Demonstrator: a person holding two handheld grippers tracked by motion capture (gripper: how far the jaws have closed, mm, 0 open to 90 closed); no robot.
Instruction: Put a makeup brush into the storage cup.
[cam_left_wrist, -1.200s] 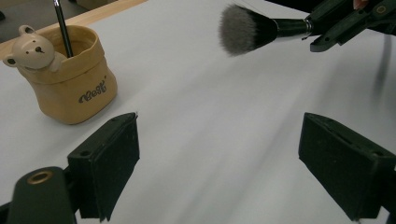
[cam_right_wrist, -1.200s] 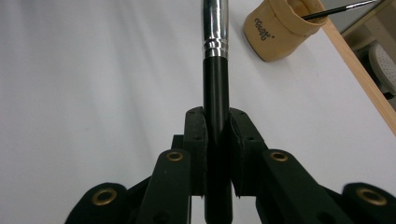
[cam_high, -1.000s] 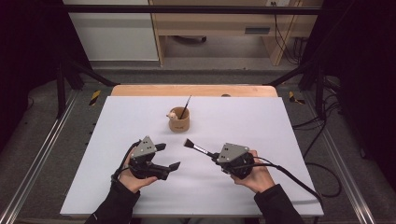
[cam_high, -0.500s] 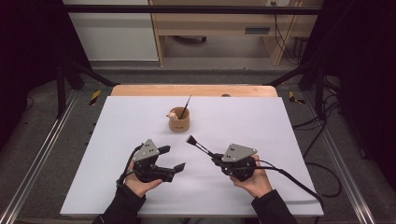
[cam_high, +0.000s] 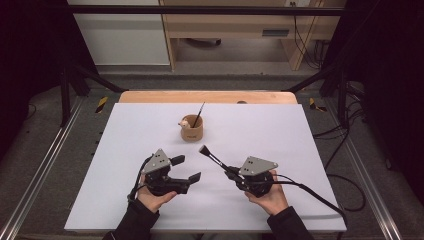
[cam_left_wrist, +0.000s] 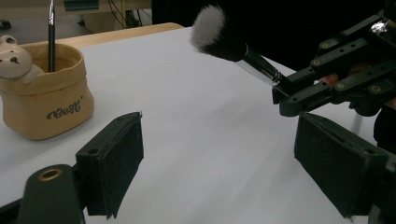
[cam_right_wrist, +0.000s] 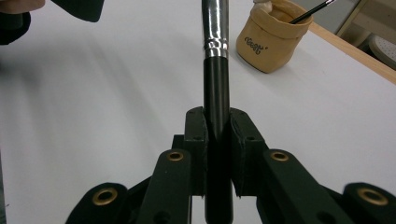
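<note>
High view: two hands rest low on a white table (cam_high: 125, 130). The right gripper (cam_high: 231, 173) clamps the handle of a brush (cam_high: 211, 156), whose head rises up and away from the jaws toward a cup (cam_high: 191, 129). The left gripper (cam_high: 186, 168) points toward the brush, jaws wide with nothing between them.

Left gripper view: the brush (cam_left_wrist: 233, 44) hangs beyond and above the spread jaws, right of centre, held by the right gripper (cam_left_wrist: 285, 91). The cup (cam_left_wrist: 44, 93) stands beyond the left jaw.

Right gripper view: the brush handle (cam_right_wrist: 215, 98) runs straight out between the closed jaws. The cup (cam_right_wrist: 271, 39) sits ahead, to the right.
</note>
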